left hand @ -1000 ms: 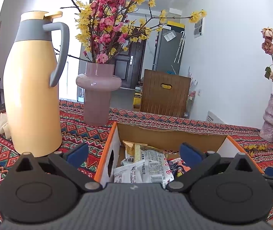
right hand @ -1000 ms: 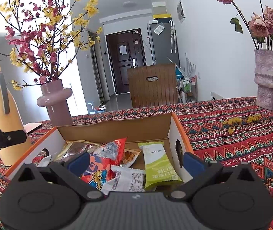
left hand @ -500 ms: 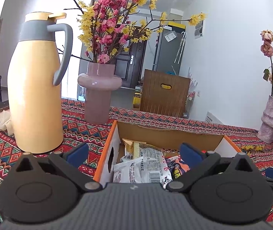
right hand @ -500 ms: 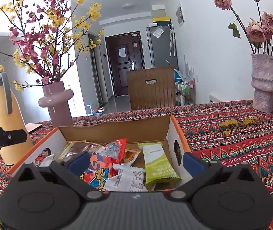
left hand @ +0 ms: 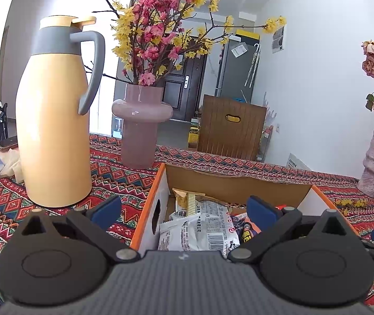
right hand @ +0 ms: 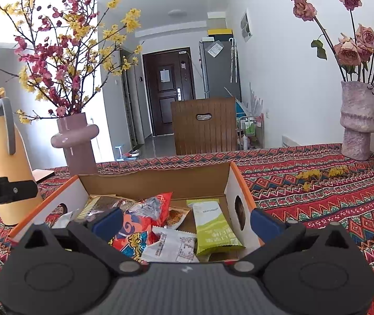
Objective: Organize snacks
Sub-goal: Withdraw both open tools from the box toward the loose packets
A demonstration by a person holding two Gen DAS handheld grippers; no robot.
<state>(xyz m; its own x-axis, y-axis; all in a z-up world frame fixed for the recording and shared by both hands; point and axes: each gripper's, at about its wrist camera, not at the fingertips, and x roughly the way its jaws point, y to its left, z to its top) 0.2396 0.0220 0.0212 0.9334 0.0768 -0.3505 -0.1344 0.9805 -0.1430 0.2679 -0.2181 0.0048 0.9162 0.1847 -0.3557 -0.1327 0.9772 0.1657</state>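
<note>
An open cardboard box (left hand: 229, 186) with orange edges holds several snack packets. In the left wrist view I see white packets (left hand: 202, 225) in it; in the right wrist view the box (right hand: 158, 181) holds a red packet (right hand: 145, 223), a green packet (right hand: 213, 227) and a white packet (right hand: 172, 246). My left gripper (left hand: 184, 208) is open and empty, straddling the box's left wall. My right gripper (right hand: 185, 219) is open and empty, straddling the box's right wall.
A yellow thermos jug (left hand: 55, 120) and a pink vase (left hand: 142, 128) with blossoms stand left of the box on the patterned tablecloth (right hand: 331, 199). A textured vase (right hand: 357, 120) with roses stands at the far right. A wooden chair back (right hand: 204, 126) is behind the table.
Both views have shifted slightly: the left camera drifted left and back a little, the right one rose slightly. Both grippers stay open. The packets in the box have not moved.
</note>
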